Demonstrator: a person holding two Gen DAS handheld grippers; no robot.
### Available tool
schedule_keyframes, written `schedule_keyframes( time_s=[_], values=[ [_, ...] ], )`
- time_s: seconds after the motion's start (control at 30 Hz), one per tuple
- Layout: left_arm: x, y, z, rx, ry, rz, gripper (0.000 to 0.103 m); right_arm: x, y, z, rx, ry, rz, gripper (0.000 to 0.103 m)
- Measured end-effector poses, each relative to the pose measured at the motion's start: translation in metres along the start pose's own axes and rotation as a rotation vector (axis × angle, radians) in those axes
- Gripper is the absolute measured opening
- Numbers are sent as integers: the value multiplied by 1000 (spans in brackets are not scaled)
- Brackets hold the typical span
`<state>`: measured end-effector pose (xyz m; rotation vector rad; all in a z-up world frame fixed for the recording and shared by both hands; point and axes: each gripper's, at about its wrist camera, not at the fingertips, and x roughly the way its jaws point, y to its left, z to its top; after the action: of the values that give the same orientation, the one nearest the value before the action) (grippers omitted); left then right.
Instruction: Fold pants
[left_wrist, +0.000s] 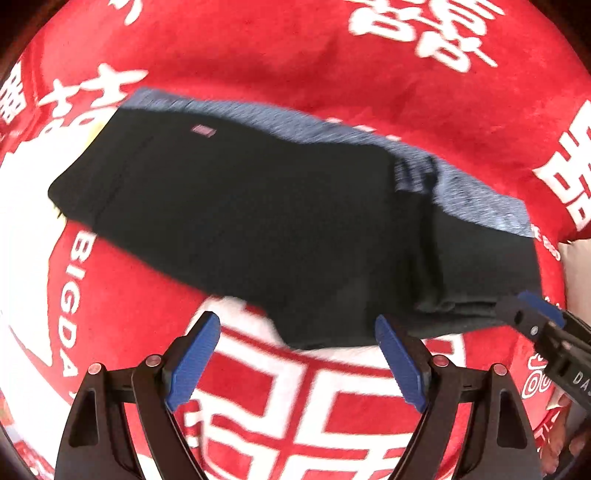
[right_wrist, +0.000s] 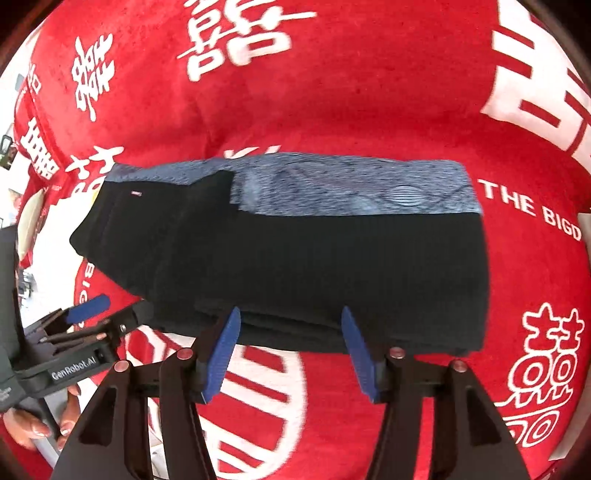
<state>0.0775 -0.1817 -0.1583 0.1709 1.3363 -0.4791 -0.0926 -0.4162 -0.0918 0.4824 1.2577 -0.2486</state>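
Both grippers, left gripper (left_wrist: 297, 363) and right gripper (right_wrist: 291, 354), I hold with jaws spread and empty at the near edge of the pants (right_wrist: 295, 266), which lie folded compactly on the red blanket (right_wrist: 369, 110), apparently finished.

the left hand-held gripper (left_wrist: 297, 363) has its blue-padded fingers spread wide, gripping nothing. the right hand-held gripper (right_wrist: 291, 352) is likewise spread, with empty fingers.

Folded pants (right_wrist: 280, 254) on blanket (right_wrist: 369, 110), left claw (left_wrist: 295, 363) and right claw (right_wrist: 291, 349) before its near edge
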Motion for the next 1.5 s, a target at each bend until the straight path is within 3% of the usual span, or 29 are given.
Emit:
schedule_keyframes(
  time_s=[0.3,0.43,0.7,1.07,1.23,1.5],
  values=[
    [4,34,3,-17,21,13,86,23,31,25,9,-16,-70,61],
    [9,46,7,-29,31,8,86,56,38,27,42,89,-77,63],
    [15,67,12,-77,41,-14,86,67,70,17,-91,91,-200,70],
    [17,93,9,-116,45,-44,86,78,81,17,-130,102,-259,78],
    [17,118,10,-179,32,-86,86,86,90,16,-141,100,-282,82],
    [12,191,24,-395,-69,-161,86,89,98,17,-145,106,-297,83]
  ],
)
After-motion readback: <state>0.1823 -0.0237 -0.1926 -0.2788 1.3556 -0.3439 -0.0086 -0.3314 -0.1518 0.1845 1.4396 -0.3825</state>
